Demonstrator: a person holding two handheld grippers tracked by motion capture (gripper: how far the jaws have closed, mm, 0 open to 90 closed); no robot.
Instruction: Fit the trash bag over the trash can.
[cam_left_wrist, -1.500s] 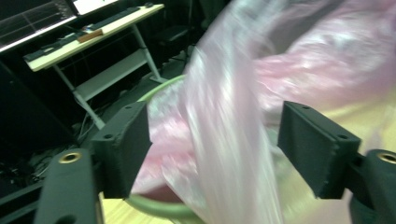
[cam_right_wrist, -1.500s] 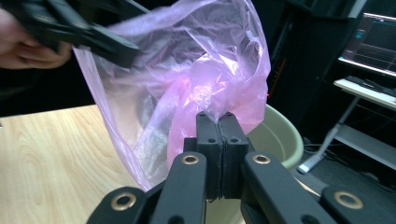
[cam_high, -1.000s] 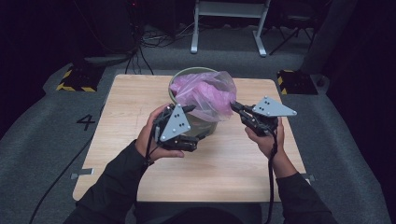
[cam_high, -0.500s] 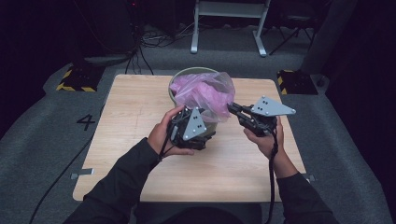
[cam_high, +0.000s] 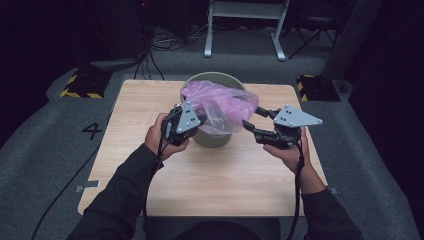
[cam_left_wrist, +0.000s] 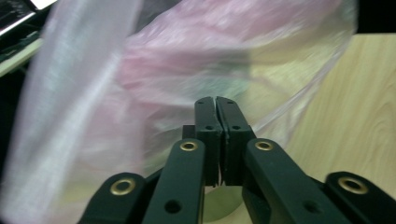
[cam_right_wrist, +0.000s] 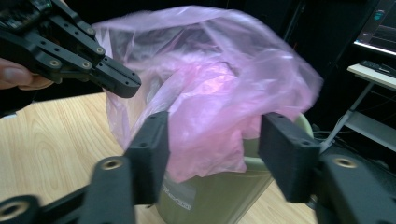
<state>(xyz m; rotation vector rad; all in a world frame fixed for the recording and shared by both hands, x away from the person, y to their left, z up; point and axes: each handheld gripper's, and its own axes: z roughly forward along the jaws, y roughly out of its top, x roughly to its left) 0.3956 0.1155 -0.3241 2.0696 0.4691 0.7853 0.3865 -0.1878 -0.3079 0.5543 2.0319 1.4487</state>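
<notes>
A thin, crinkled pink plastic bag billows out of a round olive-green bin standing at the middle of the pale wood-grain counter, its translucent film bunched above the rim and draped down the near side. In the right gripper view the bag puffs up glossy over the bin's smooth wall.

The left hand-held gripper sits at the bag's left edge; its jaws have just snapped closed, and in its own view the left hand-held gripper has its black pads together against the film, though whether film is pinched between them I cannot tell. A second ago it hung lower and farther left.

The right hand-held gripper has just let its jaws spread; they stand apart, bag beyond the gap, pads off it.
</notes>
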